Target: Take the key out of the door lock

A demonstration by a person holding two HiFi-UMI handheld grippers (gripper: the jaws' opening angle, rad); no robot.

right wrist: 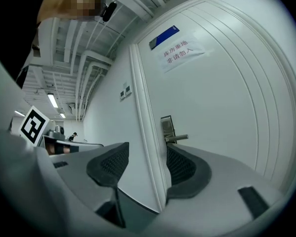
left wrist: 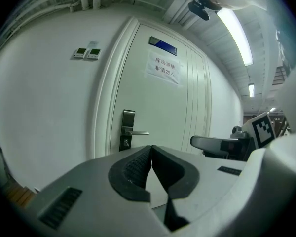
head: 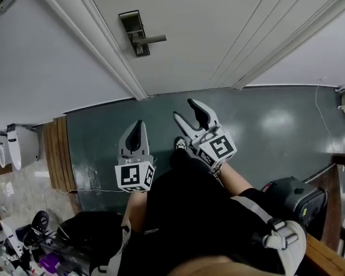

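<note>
The left gripper (head: 139, 126) has its jaws pressed together, empty; the right gripper (head: 186, 110) has its jaws wide apart, empty. Well beyond them, the dark door lock (head: 135, 33) with a silver lever (head: 152, 39) sits on the white door (head: 218, 27); the key is too small to see.

door lock (head: 136, 34) | dark plate, lever (head: 153, 39) sideways | key not discernible

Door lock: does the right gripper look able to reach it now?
Probably yes: the right gripper is open and nothing stands between it and the door lock, though they are apart.
</note>
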